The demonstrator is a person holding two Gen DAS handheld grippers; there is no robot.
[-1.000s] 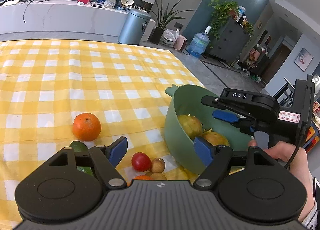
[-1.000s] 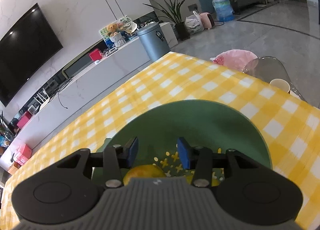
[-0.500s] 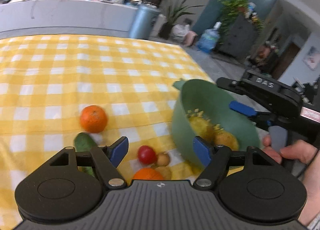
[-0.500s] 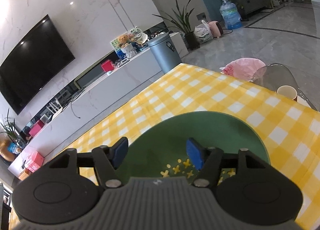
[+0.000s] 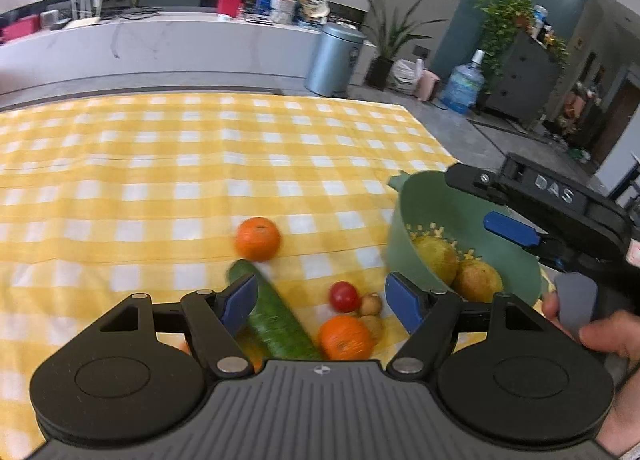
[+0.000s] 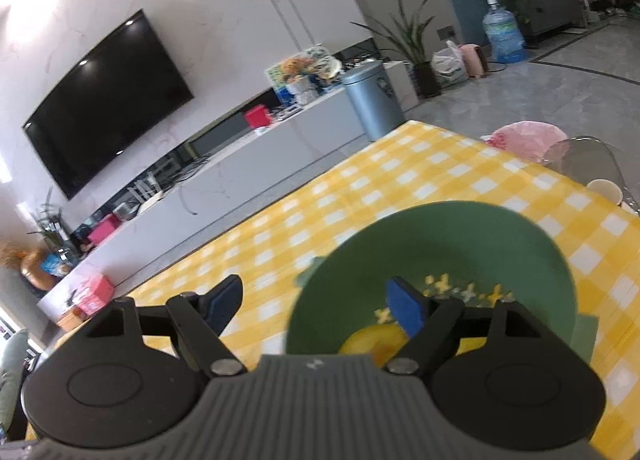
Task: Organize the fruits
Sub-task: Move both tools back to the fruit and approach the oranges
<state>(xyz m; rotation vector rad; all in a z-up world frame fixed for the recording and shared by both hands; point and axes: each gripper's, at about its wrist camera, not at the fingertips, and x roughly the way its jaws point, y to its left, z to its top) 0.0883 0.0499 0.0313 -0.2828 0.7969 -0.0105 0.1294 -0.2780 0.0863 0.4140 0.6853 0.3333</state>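
A green bowl [image 5: 404, 236] with two yellow-brown pears [image 5: 478, 280] sits at the right on the yellow checked cloth [image 5: 160, 164]. My left gripper [image 5: 320, 298] is open and empty above a green cucumber [image 5: 276, 320], an orange [image 5: 345, 338], a red tomato [image 5: 344, 296] and small brown fruits [image 5: 370, 303]. Another orange [image 5: 257, 238] lies further out. My right gripper [image 6: 316, 302] is open and empty over the bowl's [image 6: 440, 244] near left rim; it also shows in the left wrist view [image 5: 516, 230], held by a hand.
The table's far and right edges drop to a grey floor. A clear chair [image 6: 584, 156] with a pink cushion stands beyond the right edge. A grey bin [image 5: 334, 58] and a white counter stand far behind.
My left gripper has pulled back and shifted left, so the cucumber and near orange show more. My right gripper has opened wider and swung left and up, off the bowl's middle.
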